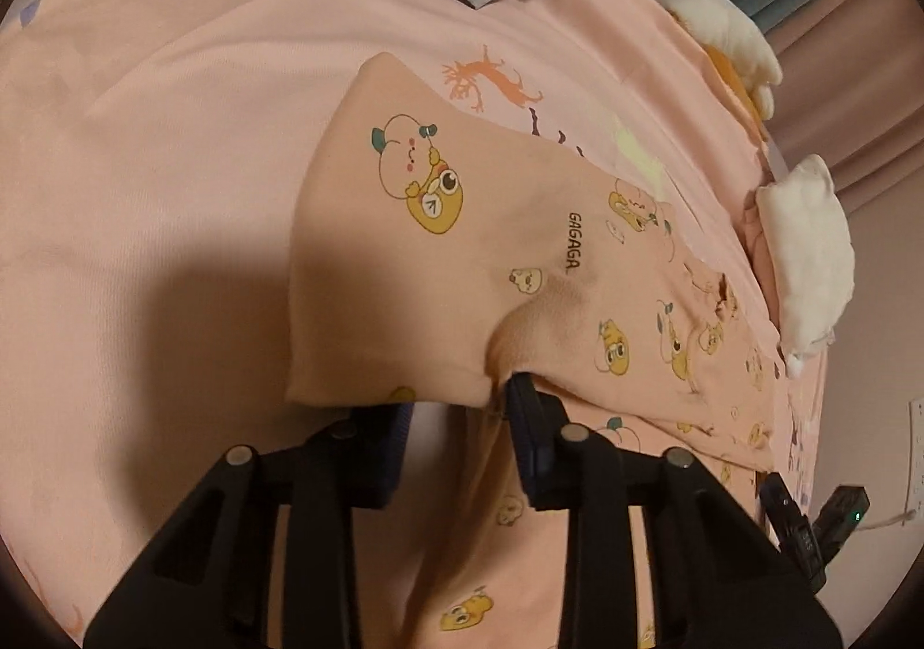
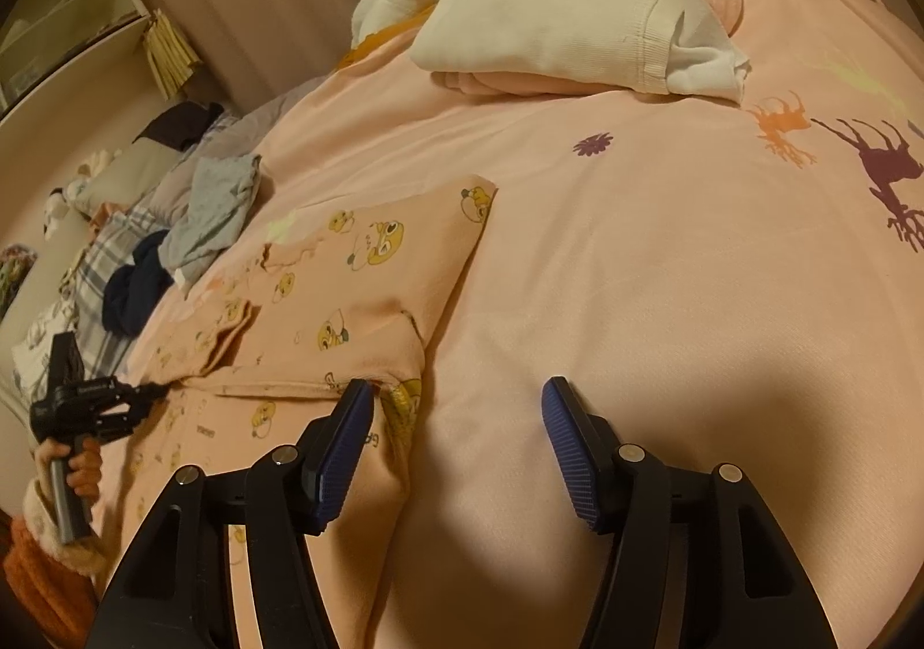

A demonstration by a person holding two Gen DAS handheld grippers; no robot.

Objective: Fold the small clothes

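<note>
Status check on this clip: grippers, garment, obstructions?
Left hand-held gripper at peach cartoon-print garment edge, grip unclear. Right hand-held gripper open. Cream clothes pile clear of garment.

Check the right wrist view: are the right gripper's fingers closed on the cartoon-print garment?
No, the right gripper is wide open, its fingers holding nothing.

A pink bedspread [image 2: 664,273] printed with deer silhouettes [image 2: 883,158] and a purple flower [image 2: 593,144] is seen covering the bed. White plush toys [image 1: 710,8] are laid along its edge, beside pleated curtains [image 1: 854,89]. A plaid blanket [image 2: 104,268] and a shelf unit [image 2: 63,14] are seen at the far left in the right wrist view.
</note>
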